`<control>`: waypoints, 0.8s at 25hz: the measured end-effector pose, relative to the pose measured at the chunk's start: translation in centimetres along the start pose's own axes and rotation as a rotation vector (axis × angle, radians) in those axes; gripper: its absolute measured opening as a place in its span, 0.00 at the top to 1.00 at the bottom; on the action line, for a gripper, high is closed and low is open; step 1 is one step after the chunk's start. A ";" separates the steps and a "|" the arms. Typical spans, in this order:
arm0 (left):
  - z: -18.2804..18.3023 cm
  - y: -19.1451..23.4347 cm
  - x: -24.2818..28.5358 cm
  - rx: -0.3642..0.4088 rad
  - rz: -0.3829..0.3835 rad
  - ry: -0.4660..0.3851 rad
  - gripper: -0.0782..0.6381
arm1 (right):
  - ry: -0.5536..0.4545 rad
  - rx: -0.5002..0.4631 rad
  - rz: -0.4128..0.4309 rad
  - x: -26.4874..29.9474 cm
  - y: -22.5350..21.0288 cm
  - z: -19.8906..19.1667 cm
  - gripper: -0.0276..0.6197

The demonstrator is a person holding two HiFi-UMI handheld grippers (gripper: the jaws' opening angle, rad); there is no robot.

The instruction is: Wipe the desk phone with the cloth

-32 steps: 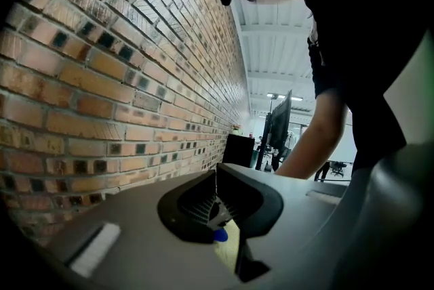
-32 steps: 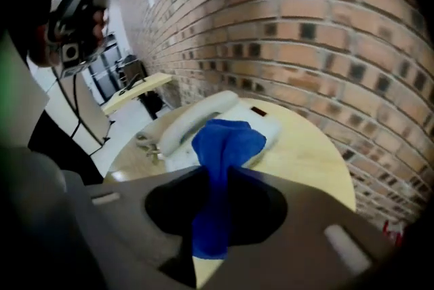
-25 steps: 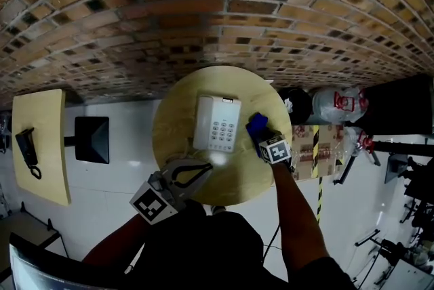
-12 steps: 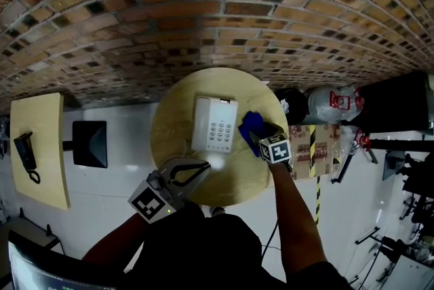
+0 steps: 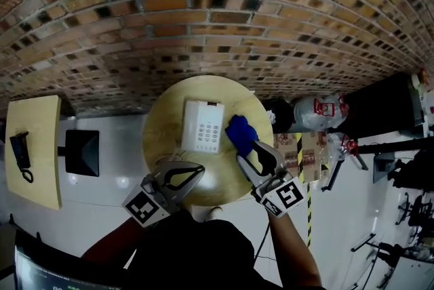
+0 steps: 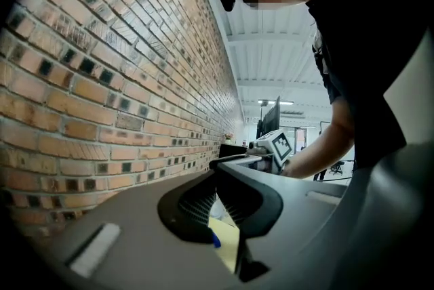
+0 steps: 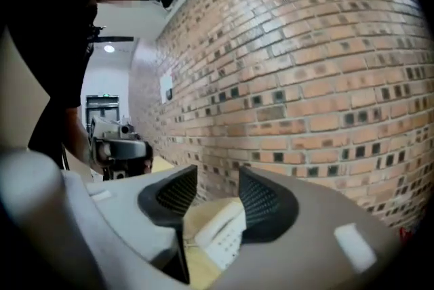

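A white desk phone (image 5: 202, 126) lies on the round wooden table (image 5: 163, 136). The blue cloth (image 5: 240, 131) sits bunched on the table just right of the phone. My right gripper (image 5: 256, 148) hangs above the table edge, lifted clear of the cloth. Its jaws have just opened wide and then partly closed; they stand open with nothing between them. In the right gripper view the phone (image 7: 220, 231) shows below and beyond the jaws. My left gripper (image 5: 201, 169) hovers at the near table edge, shut and empty. A sliver of the cloth (image 6: 214, 240) shows under it.
A brick wall (image 5: 203, 24) rises behind the table. A second table with a black handset (image 5: 20, 153) stands at the left, with a dark square stand (image 5: 83, 152) beside it. Plastic bags (image 5: 315, 112) and a striped post (image 5: 308, 173) crowd the right.
The right gripper has let go of the blue cloth and risen back toward the person; the cloth now lies beside the phone. The left gripper has lifted slightly.
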State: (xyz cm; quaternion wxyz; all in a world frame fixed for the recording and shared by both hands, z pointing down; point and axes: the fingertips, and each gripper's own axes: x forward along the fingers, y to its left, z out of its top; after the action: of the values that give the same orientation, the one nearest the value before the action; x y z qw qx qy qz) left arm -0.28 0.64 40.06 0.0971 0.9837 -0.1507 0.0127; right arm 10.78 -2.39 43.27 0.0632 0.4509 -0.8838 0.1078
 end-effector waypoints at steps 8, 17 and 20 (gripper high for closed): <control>0.1 -10.1 -2.6 0.055 0.060 -0.001 0.91 | -0.125 -0.038 0.206 -8.8 11.6 2.2 0.95; 0.0 -21.8 -4.9 0.043 0.107 -0.013 0.91 | -0.101 -0.034 0.336 -17.8 20.5 0.7 0.95; 0.4 -22.9 -5.5 0.044 0.117 -0.022 0.91 | -0.130 -0.062 0.340 -18.9 21.5 0.7 0.95</control>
State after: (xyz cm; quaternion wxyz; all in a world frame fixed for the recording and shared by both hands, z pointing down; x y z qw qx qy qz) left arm 1.30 23.64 35.04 0.0727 0.9753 -0.2085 0.0109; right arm 4.42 24.44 35.77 0.0007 0.2989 -0.9524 0.0601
